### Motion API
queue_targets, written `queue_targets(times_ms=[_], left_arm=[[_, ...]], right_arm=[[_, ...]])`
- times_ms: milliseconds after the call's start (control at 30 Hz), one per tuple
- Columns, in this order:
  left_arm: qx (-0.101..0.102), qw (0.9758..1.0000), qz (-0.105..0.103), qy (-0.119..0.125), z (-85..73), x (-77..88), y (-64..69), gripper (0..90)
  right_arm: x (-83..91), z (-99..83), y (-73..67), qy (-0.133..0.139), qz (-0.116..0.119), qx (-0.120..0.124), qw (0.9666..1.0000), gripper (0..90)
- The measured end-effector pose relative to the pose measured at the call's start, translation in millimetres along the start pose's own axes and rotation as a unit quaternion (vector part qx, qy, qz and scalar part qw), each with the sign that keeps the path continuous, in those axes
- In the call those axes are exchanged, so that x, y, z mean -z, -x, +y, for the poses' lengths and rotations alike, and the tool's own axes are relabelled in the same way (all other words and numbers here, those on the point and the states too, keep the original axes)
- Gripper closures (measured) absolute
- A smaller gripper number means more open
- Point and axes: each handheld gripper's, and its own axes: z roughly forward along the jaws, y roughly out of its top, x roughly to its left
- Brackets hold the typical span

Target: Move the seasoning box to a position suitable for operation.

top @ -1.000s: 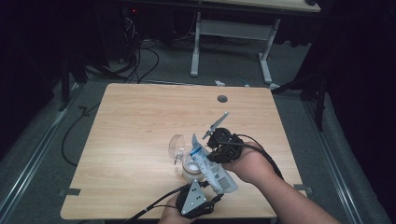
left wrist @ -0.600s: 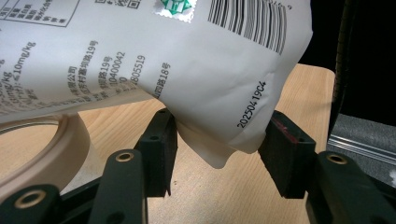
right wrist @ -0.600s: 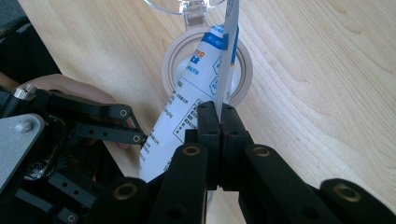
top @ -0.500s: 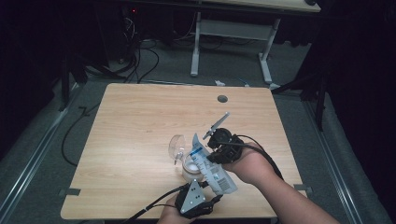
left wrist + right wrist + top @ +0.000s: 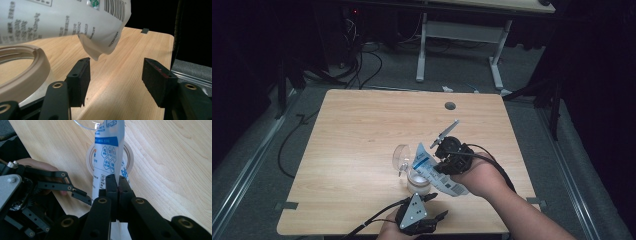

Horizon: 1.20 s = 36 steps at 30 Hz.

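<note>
left fingers (image 5: 80,80) stand wide with nothing between them; the jaws have just been opening, and the left gripper (image 5: 432,222) sits at the near table (image 5: 362,125) edge. the jar (image 5: 22,67) lies just left of the left finger, and the bag's (image 5: 75,20) lower corner hangs above and a little ahead of that finger, apart from it. the right gripper (image 5: 117,186) is pinched tight on the bag (image 5: 107,152), holding it tilted with its mouth over the jar (image 5: 128,155) beyond the fingertips.

step in hand, as i judge it: pouring from bag into jar, with the left freed. next move likely calls for more tilt from the right while keeping the mouth over the opening, or the left steadying the jar.

the high view shows the clear lid (image 5: 401,157) by the jar (image 5: 418,184) and the bag (image 5: 437,172) over it. the left gripper view shows the gap under the bag's corner. the right gripper view shows the pinch itself.
</note>
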Motion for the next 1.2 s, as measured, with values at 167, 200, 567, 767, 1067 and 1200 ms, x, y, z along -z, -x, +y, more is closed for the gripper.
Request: queue_targets(times_ms=[167,200,567,767,1067,1200], left_arm=[[0.004,1.0000,0.005,0.002,-2.6,6.3,-4.3,40.4],[0.004,1.0000,0.006,0.002,-2.9,7.4,-5.1,40.5],[0.012,0.9995,0.028,-0.004,-13.6,26.4,-22.4,42.0],[0.012,0.9989,0.043,-0.012,-19.4,41.6,-34.2,42.4],[0.029,0.9966,0.076,-0.014,-32.6,62.4,-55.8,43.0],[0.035,0.9951,0.091,-0.014,-34.4,70.0,-67.3,43.5]], right_arm=[[0.7,-2.7,0.7,0.000,-0.003,-0.002,1.0000,89.8],[0.6,-3.3,1.2,0.000,-0.003,0.001,1.0000,89.8],[-0.6,-4.4,2.5,0.001,-0.003,-0.001,1.0000,89.8],[-2.3,-4.2,2.1,0.000,-0.004,0.001,1.0000,89.7],[-2.6,-4.8,3.1,0.002,-0.002,-0.002,1.0000,89.8],[-2.3,-6.8,4.5,0.003,-0.003,-0.003,1.0000,89.8]])
